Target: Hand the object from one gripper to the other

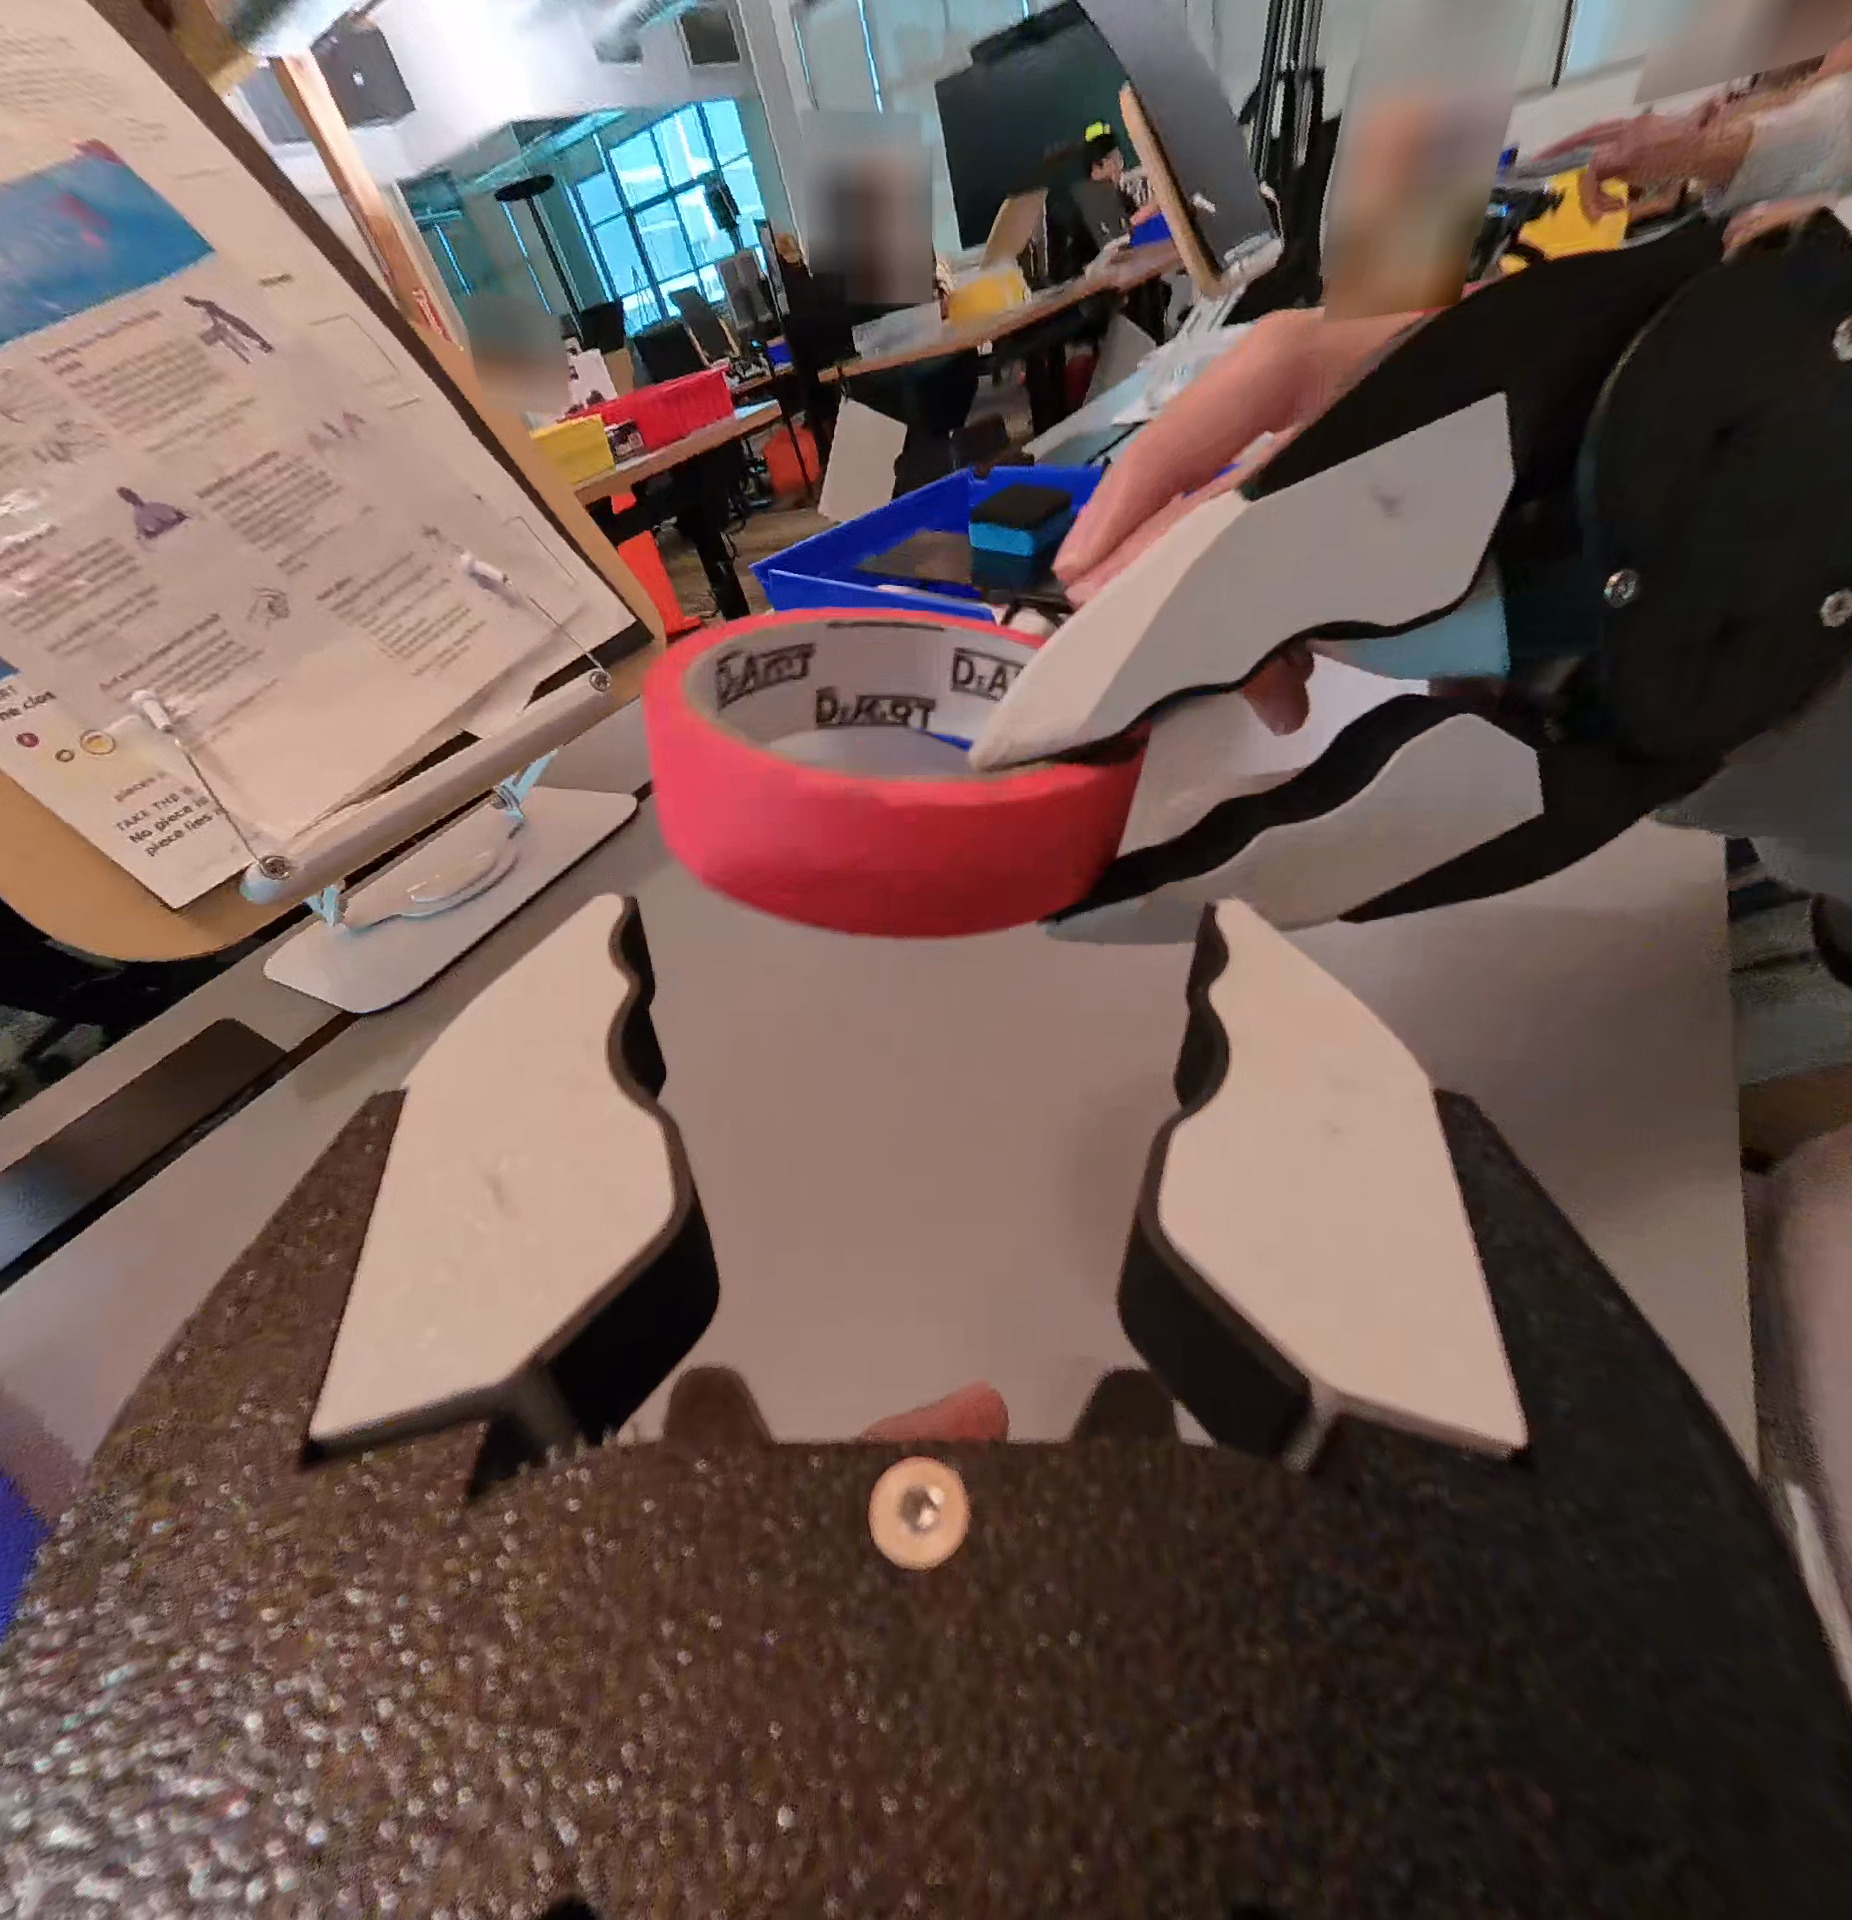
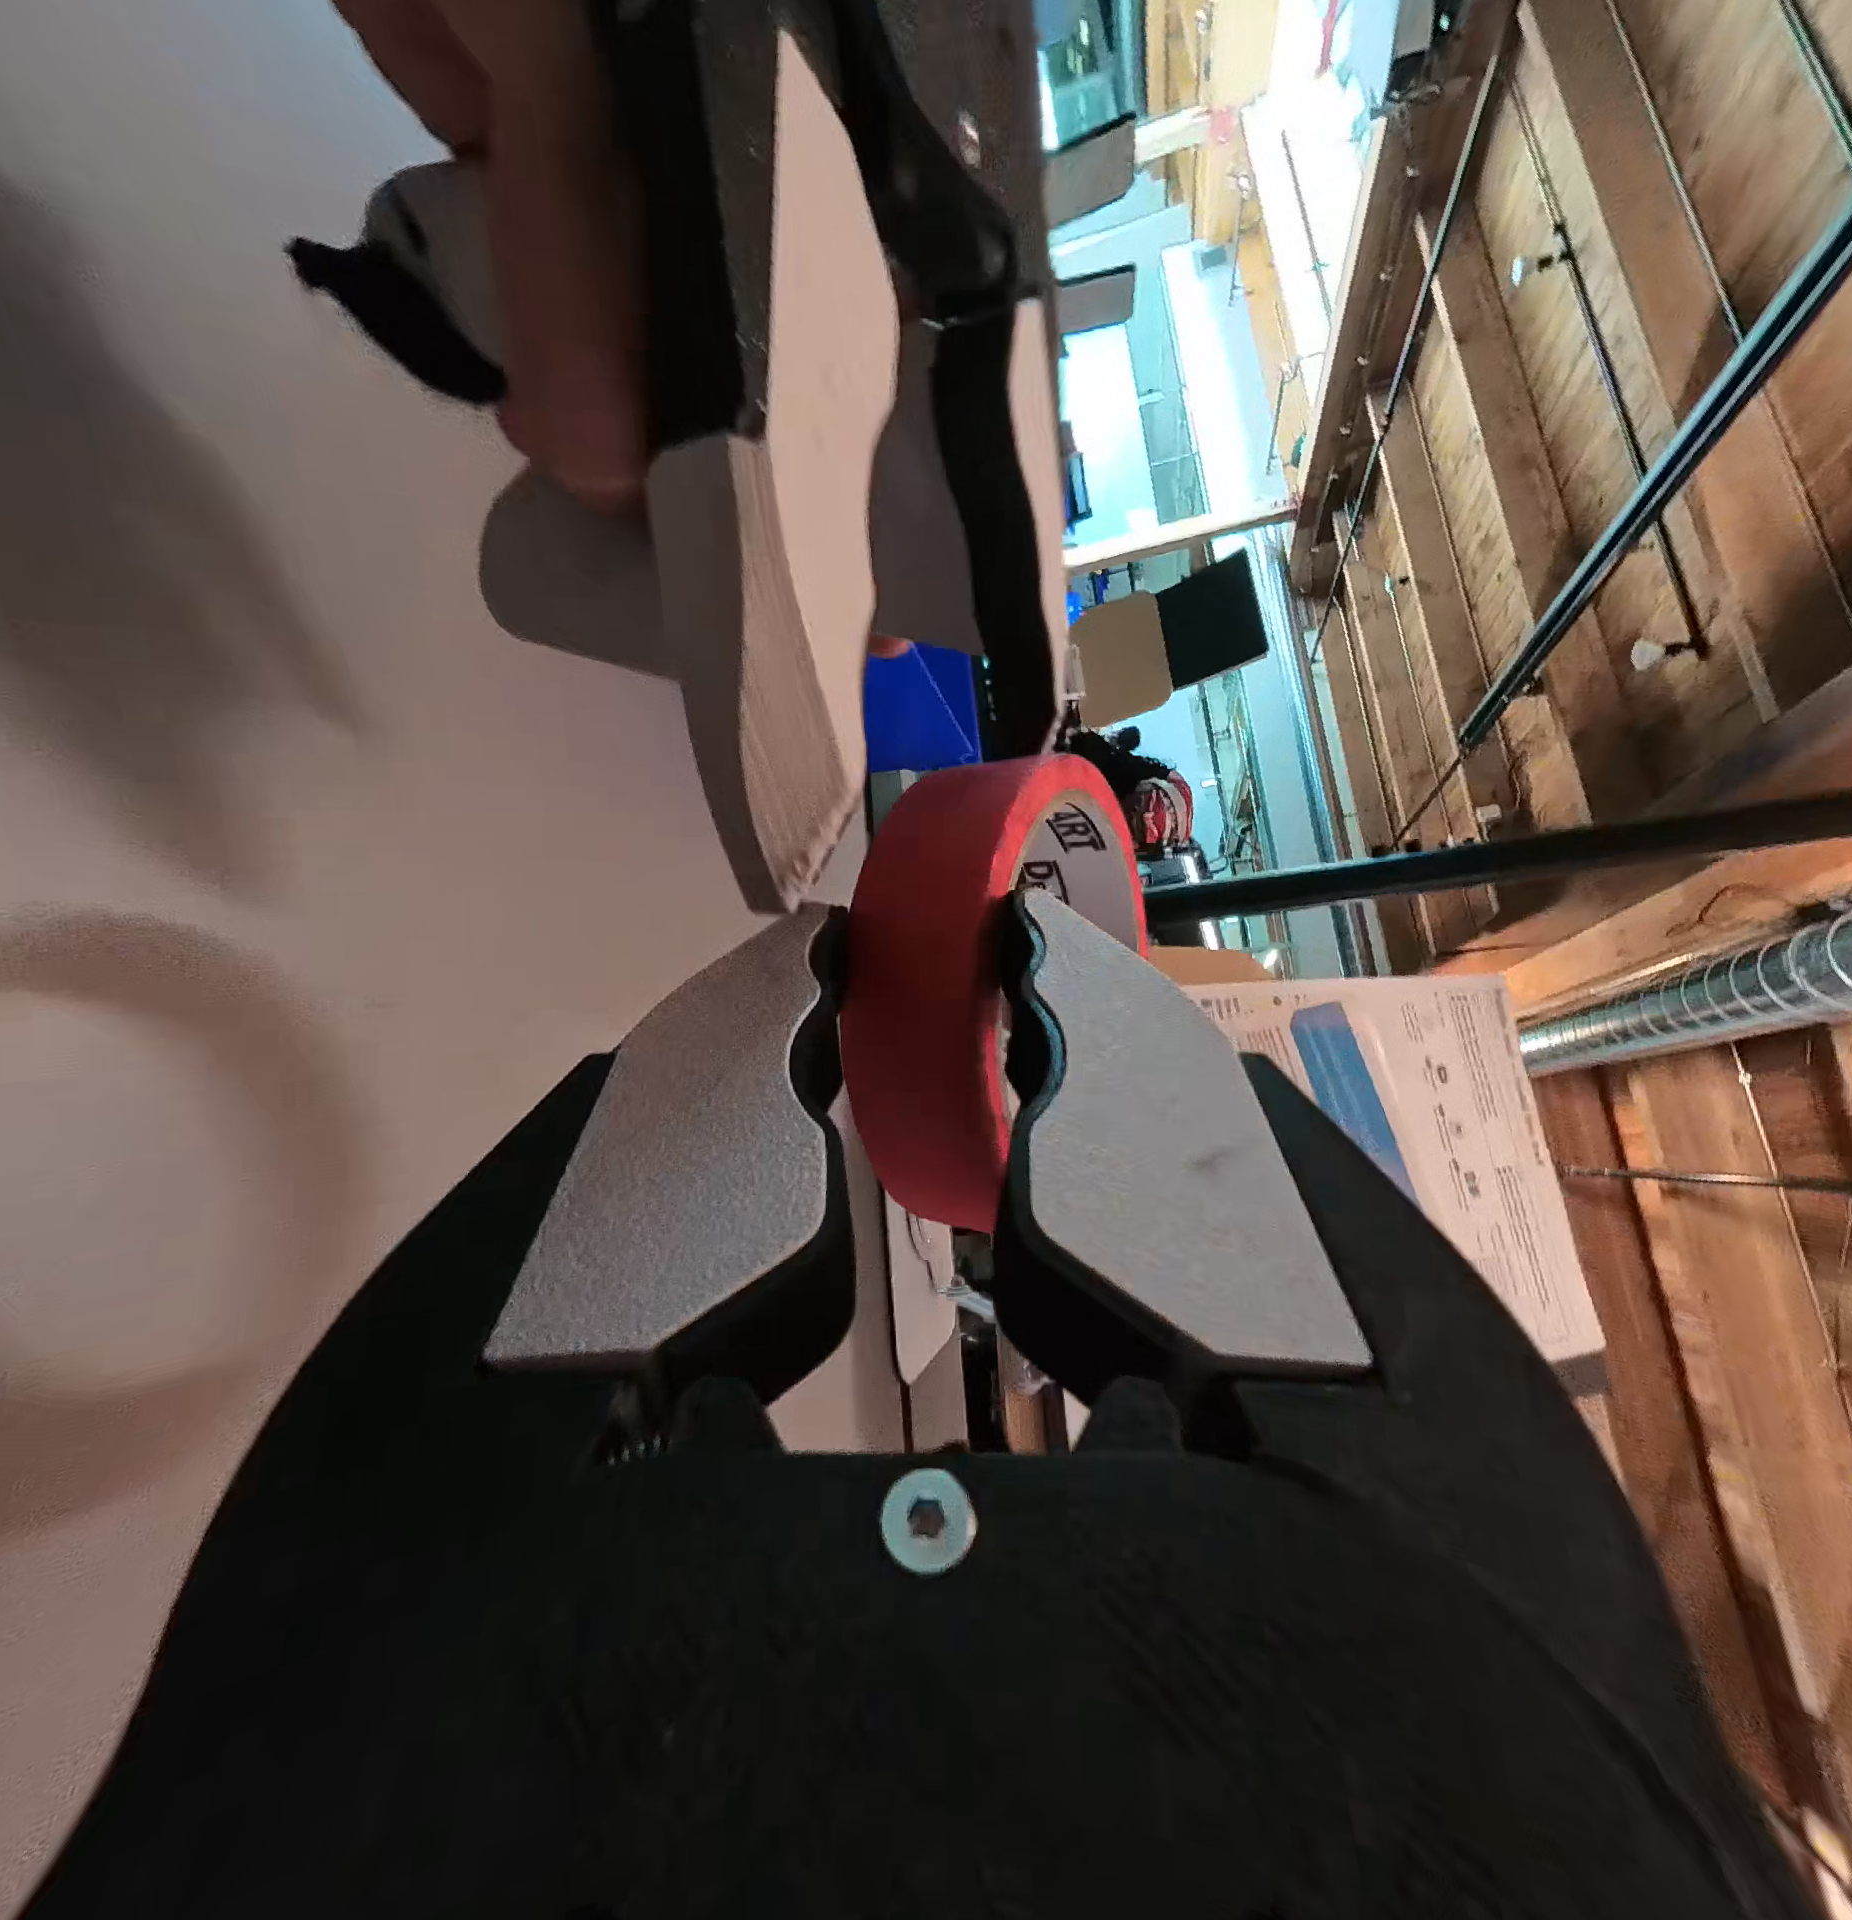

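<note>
A red tape roll (image 1: pixel 880 821) hangs in the air above the grey table (image 1: pixel 901 1143). My right gripper (image 1: pixel 1021 836) comes in from the right and is shut on the roll's wall, one finger inside the ring and one outside. In the right wrist view the roll (image 2: pixel 932 1039) sits pinched between its fingers (image 2: pixel 693 1143). My left gripper (image 1: pixel 922 925) is open wide and empty, with its fingertips just short of the roll. Its fingers (image 2: pixel 766 675) show at the top of the right wrist view, one tip close beside the roll.
A printed sheet on a stand (image 1: pixel 226 520) is at the left. A blue tray (image 1: pixel 860 551) holding a black and blue block stands behind the roll. A hand (image 1: pixel 1192 436) holds the right gripper. Desks and people are farther back. My two grippers' fingertips are within a few centimetres of each other.
</note>
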The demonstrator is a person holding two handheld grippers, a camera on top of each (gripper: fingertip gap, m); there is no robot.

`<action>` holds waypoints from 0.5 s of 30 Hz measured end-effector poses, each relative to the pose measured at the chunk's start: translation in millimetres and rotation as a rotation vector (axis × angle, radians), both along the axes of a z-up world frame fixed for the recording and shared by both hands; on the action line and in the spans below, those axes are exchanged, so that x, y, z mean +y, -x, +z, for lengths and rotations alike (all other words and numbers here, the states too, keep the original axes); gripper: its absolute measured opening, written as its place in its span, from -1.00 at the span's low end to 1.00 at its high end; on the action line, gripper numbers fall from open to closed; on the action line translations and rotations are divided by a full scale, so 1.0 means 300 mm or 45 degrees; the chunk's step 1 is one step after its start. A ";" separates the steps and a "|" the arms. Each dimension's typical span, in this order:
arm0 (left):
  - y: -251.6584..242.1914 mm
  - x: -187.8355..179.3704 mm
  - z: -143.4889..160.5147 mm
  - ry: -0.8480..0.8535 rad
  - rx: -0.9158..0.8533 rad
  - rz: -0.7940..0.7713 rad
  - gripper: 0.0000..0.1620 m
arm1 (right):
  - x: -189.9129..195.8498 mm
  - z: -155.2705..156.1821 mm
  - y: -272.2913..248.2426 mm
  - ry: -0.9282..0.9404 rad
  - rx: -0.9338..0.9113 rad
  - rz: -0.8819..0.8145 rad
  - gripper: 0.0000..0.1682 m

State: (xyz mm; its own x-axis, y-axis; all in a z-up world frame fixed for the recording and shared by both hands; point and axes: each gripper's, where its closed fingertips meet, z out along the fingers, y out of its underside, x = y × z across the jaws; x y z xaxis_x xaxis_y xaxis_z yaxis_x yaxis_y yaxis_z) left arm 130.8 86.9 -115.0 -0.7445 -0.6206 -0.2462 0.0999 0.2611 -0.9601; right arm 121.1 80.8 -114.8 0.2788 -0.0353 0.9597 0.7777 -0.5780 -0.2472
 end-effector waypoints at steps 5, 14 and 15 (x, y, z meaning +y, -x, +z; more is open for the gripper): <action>0.001 0.000 -0.005 -0.062 -0.047 0.013 0.27 | 0.015 -0.026 0.024 0.074 -0.104 0.061 -0.66; 0.019 0.005 0.018 -0.005 -0.107 -0.059 0.18 | 0.040 -0.035 0.079 0.158 -0.247 0.149 -0.66; 0.019 0.006 0.016 -0.020 -0.124 -0.057 0.18 | 0.040 -0.037 0.079 0.169 -0.265 0.144 -0.66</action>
State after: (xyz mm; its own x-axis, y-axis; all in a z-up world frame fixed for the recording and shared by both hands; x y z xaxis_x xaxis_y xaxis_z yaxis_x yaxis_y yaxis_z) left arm 125.2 88.8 -110.0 -0.7434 -0.5830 -0.3278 0.2043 0.2689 -0.9413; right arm 97.5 92.9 -125.9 0.0704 0.1148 0.9909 0.8653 -0.5012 -0.0034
